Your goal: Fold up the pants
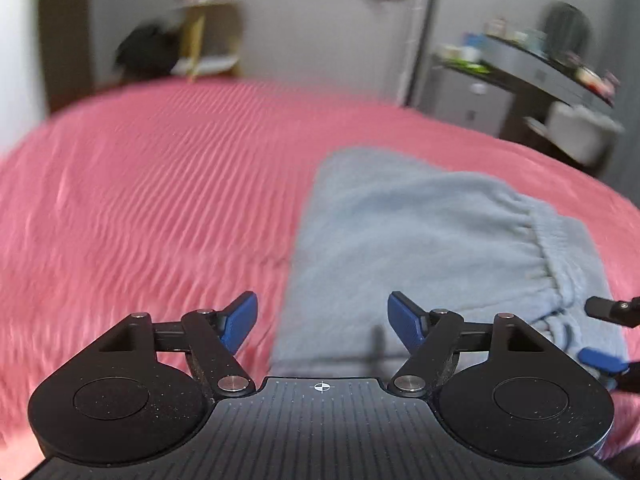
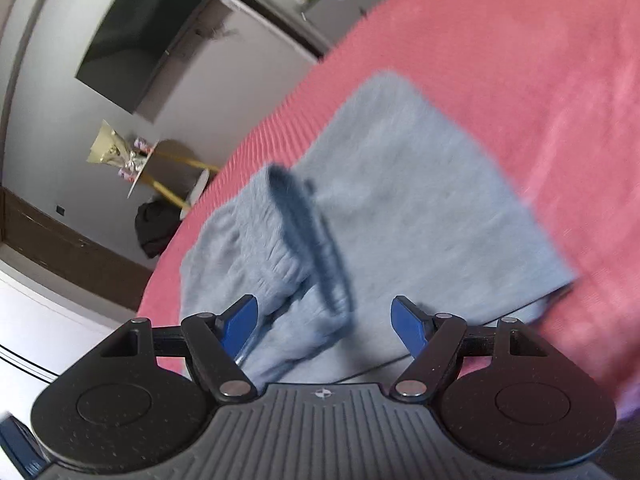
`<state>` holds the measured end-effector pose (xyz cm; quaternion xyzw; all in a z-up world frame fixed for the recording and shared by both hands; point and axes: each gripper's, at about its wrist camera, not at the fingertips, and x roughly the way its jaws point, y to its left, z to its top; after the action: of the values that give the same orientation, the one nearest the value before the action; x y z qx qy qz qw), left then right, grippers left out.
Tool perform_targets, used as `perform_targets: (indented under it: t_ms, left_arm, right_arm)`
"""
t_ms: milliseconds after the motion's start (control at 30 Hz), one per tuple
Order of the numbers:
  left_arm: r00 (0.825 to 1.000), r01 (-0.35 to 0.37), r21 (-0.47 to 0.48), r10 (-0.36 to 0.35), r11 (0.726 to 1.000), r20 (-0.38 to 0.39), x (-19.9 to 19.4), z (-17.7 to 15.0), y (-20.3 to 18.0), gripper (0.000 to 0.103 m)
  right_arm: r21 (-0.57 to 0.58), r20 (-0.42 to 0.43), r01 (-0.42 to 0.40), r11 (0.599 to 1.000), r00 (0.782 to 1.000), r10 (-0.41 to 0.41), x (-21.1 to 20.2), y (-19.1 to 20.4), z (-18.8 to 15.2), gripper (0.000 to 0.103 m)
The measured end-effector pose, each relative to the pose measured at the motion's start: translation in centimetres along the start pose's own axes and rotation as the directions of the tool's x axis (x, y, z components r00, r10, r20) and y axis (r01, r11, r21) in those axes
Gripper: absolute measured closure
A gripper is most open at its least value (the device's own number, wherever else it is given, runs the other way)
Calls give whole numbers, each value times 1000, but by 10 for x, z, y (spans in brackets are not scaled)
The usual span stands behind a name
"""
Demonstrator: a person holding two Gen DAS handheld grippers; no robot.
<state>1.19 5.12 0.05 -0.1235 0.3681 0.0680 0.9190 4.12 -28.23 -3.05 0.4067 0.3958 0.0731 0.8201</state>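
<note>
I am holding my left gripper [image 1: 322,322] with its jaws spread wide and nothing between them, and my right gripper [image 2: 324,326] is standing just as wide and just as empty, so neither tool is gripping cloth at this moment. The pants [image 1: 420,248], pale blue and fleecy, are lying folded into a compact rectangle on the pink bedspread [image 1: 160,184], and I am judging the folding to be close to finished. What I am worrying about is the gathered waistband end [image 2: 256,248]: it is sitting bunched and a little raised, with a dark drawcord [image 2: 312,240] trailing across the top layer, and an open finger sweeping low could be catching that cord or the loose edge and dragging the top layer out of line. Both views are smearing with motion, so I am not trusting them on exactly how close the pads are to the fabric. From my left gripper the pants are lying ahead and off to the right, with their near edge running under the right pad [image 1: 406,322]. From my right gripper the waistband is lying just ahead of the left pad [image 2: 240,324], and the flat body of the fold is stretching away beyond.
</note>
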Motion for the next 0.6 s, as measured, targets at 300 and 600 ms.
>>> perform_targets:
  t_ms: [300, 600]
  left_arm:
    - [989, 124, -206, -137, 971, -50, 10, -3, 35, 25]
    - [982, 165, -211, -180, 963, -57, 8, -5, 32, 25]
  right_arm:
    - [140, -31, -26, 990, 999, 31, 55, 22, 0, 53]
    - [-5, -23, 40, 999, 999, -40, 71, 69, -7, 64]
